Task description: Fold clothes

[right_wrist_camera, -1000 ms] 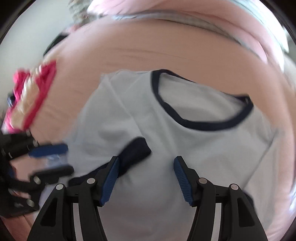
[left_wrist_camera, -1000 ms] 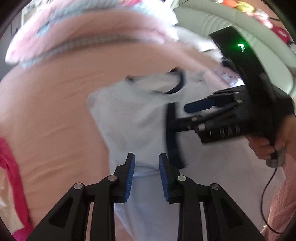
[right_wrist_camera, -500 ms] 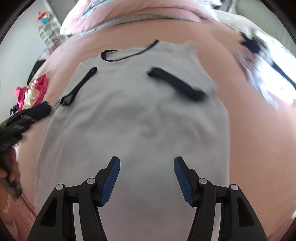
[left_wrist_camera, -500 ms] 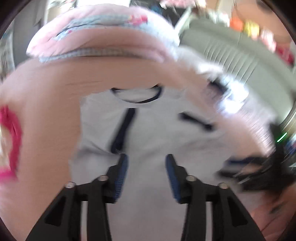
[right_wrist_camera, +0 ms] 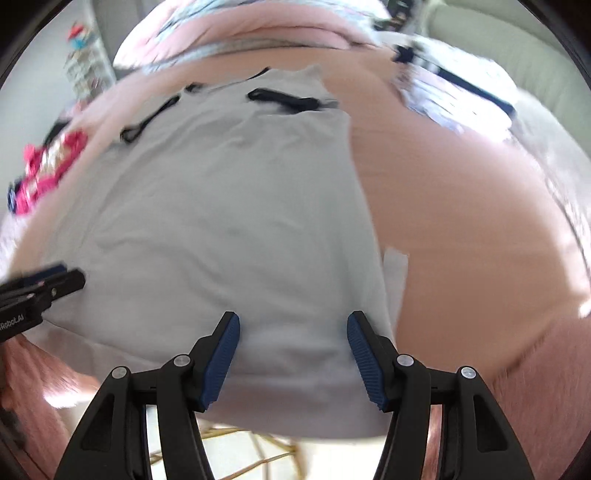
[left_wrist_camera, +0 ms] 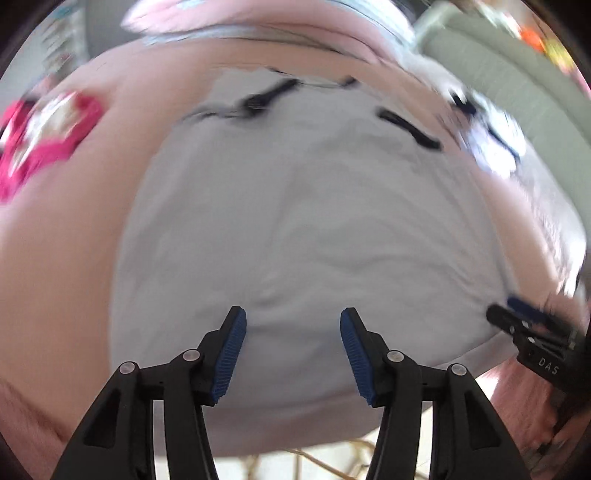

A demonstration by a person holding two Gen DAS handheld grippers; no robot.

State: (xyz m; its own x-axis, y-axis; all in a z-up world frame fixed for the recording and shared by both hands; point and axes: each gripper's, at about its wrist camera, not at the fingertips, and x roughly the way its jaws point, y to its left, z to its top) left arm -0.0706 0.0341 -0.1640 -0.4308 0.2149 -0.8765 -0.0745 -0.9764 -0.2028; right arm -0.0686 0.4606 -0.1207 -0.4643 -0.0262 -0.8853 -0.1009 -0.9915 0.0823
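We look down on a bed covered in a peach-pink sheet (left_wrist_camera: 66,258), which fills most of both views. A pale blue T-shirt (left_wrist_camera: 295,221) with dark navy trim lies spread flat on it, neck end away from us and hem end nearest the grippers, with both sleeve cuffs (right_wrist_camera: 284,99) lying on the body of the shirt. At the far end of the bed sits a pink quilt or pillow (right_wrist_camera: 258,26) with a lighter patterned edge. A bright pink-and-white garment (left_wrist_camera: 44,133) lies bunched on the sheet to the left of the shirt, and a white-and-navy piece of clothing (right_wrist_camera: 454,92) lies to the right. Beyond that runs a pale green padded surface (left_wrist_camera: 517,88), perhaps a headboard or sofa. Below the bed's near edge we glimpse light flooring with thin gold-coloured lines (right_wrist_camera: 251,454).

The left gripper (left_wrist_camera: 291,350) hovers over the hem with its jaws apart and nothing between them; the right gripper (right_wrist_camera: 293,354) hangs over the shirt's lower right corner, jaws likewise apart and empty.

Both views are smeared by motion, so the far room, the shelf-like clutter at upper left and the coloured items at upper right cannot be made out. A small pale flap (right_wrist_camera: 397,266) beside the shirt's right edge is unclear. Each gripper shows only partly at the other view's edge.
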